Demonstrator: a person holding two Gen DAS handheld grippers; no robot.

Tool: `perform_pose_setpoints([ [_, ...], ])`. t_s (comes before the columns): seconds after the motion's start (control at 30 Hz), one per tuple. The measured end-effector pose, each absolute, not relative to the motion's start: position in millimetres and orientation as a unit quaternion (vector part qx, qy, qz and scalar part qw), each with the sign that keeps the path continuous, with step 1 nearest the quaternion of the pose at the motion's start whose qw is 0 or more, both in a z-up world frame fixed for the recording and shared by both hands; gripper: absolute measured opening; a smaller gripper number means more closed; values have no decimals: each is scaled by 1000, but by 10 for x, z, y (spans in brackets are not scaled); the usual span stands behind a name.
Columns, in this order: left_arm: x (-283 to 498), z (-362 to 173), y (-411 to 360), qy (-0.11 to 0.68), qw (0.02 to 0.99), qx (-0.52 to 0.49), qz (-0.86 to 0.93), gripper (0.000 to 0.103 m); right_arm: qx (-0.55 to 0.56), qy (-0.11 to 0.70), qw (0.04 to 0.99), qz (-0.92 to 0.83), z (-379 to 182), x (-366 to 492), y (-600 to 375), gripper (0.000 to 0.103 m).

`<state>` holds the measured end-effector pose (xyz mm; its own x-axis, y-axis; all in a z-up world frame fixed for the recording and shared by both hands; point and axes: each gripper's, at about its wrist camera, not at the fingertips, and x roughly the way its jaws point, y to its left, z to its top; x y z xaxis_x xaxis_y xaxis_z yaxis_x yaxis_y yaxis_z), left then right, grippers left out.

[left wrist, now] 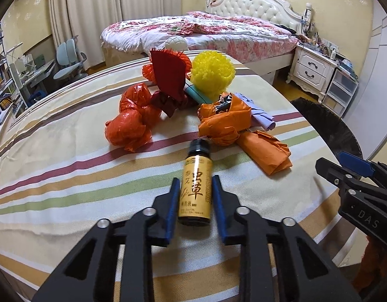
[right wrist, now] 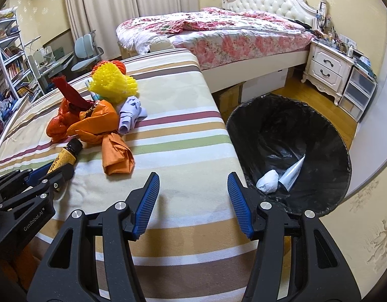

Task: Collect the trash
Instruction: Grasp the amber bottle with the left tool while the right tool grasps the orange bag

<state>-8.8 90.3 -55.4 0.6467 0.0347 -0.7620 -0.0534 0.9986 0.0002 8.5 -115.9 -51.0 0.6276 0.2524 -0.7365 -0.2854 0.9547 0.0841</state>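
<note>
Left wrist view: the bottle (left wrist: 195, 191) is clamped by the left gripper (left wrist: 195, 188); it should be lifted level toward the bin (right wrist: 289, 156). The right gripper (right wrist: 193, 191) is held apart, empty.

Between the heap of crumpled bags (right wrist: 92, 123) on the left and the bin (right wrist: 294, 151) standing just beside the desk's (right wrist: 188, 156) right edge, the striped cloth lies bare, and only the small bottle (left wrist: 195, 191) lies near the heap.

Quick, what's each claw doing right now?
Left gripper: closed on the small brown bottle.
Right gripper: open, holding nothing.
</note>
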Motion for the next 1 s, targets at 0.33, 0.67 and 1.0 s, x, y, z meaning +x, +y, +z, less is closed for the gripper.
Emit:
perform_pose_setpoints([
  [0.33,-196,-512,1199,412,909,-39,46,25,-39,402,898,177,-468,47,-863,55],
  [0.67,-239,-510,1556,409,907,-67,77,25,-61,398,893,204,-433,51,-555,55],
  [1.0,-235,-526,1651,412,905,-74,80,25,-84,407,885,212,-527,147,-345,52],
])
